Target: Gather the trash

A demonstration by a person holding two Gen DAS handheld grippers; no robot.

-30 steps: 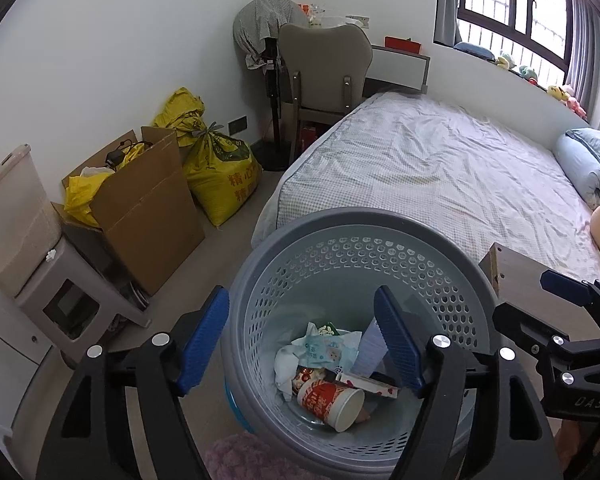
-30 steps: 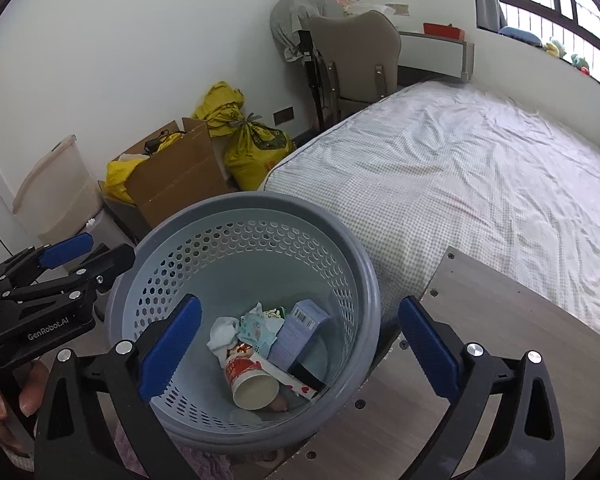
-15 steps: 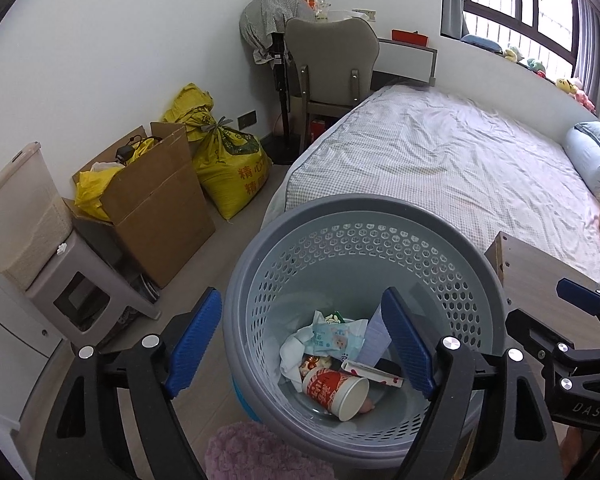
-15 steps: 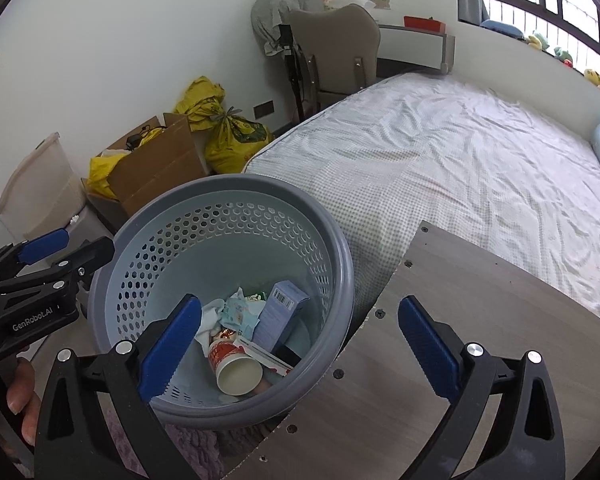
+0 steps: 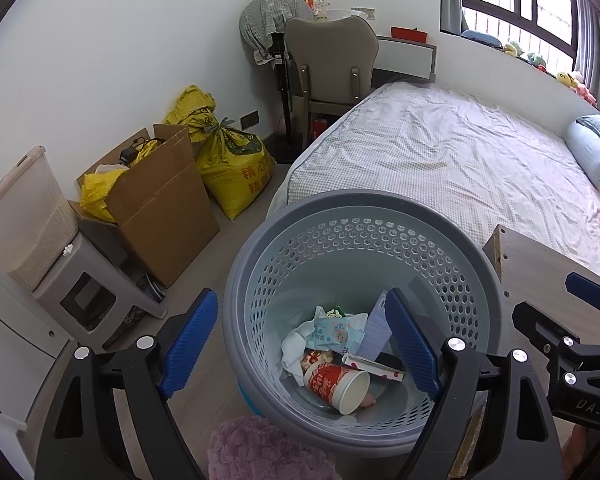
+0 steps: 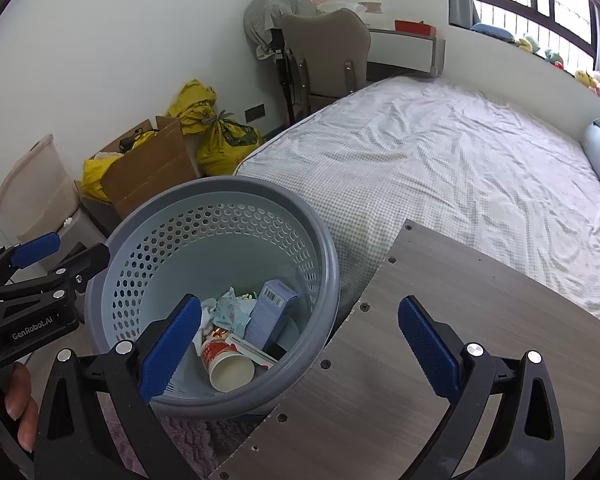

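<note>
below my left tongs (image 5: 300,344), in the left wrist view, stands the grey perforated basket (image 5: 364,216) on the floor between the bed (image 5: 440,160) and a cardboard box (image 5: 160,208). my left jaws are opening with nothing between the pads; one blue pad hangs outside the rim, the other over the inside. in the basket lies a red paper cup (image 5: 336,380) on its side, long axis running from upper left to lower right, open mouth toward the lower right. above it sit a crumpled wipes packet (image 5: 336,330) and white tissue (image 5: 294,350), and a pale blue carton (image 5: 374,326) leans upright against the wall. the cardboard box holds yellow bags.

in the right wrist view, my right tongs (image 6: 300,340) are spread wide and hold nothing, left pad over the basket (image 6: 220,192), right pad over the wooden table (image 6: 440,320) beside it. here the cup (image 6: 228,364) points its mouth down toward the camera, the carton (image 6: 270,308) standing above it. my left gripper (image 6: 56,256) shows at the left edge.
</note>
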